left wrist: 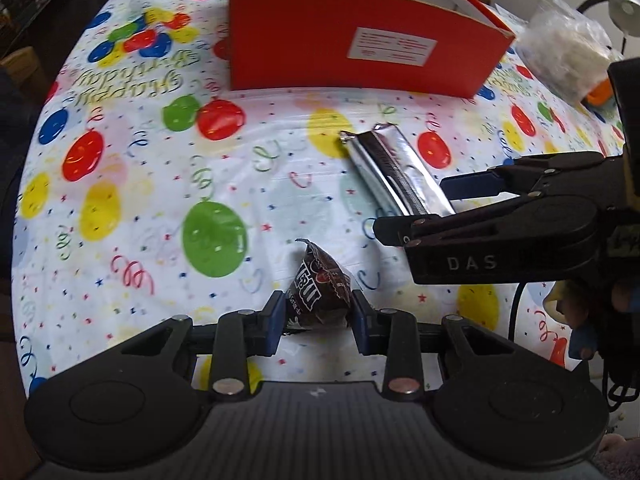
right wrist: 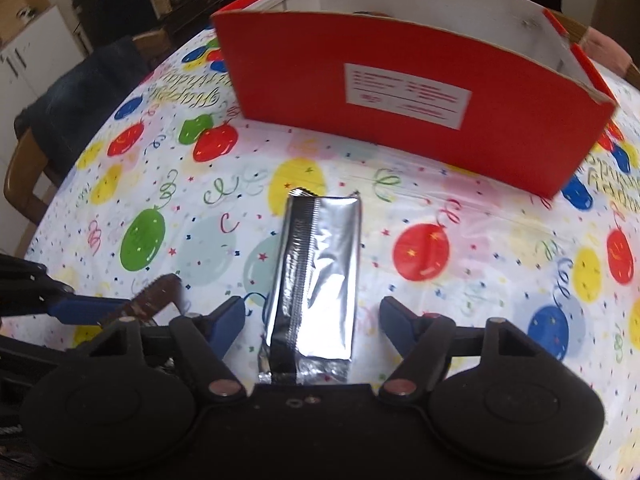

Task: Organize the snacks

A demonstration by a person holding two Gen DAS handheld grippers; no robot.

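left gripper point(left wrist: 319, 317) pinching a crinkly brown M&M's pouch point(left wrist: 320, 286), right gripper point(right wrist: 312, 322) half open around the shiny foil bar point(right wrist: 316, 276), not gripping

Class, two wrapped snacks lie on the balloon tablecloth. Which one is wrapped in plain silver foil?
The long silver bar, flat between the right gripper's open fingers. The other, a small brown candy packet, sits pinched in the left gripper.

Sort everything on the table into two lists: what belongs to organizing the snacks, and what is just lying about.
Job: M&M's packet; silver bar; red box; left hand-held gripper; right hand-held gripper.
Lying about: clear bag; lamp; chair.
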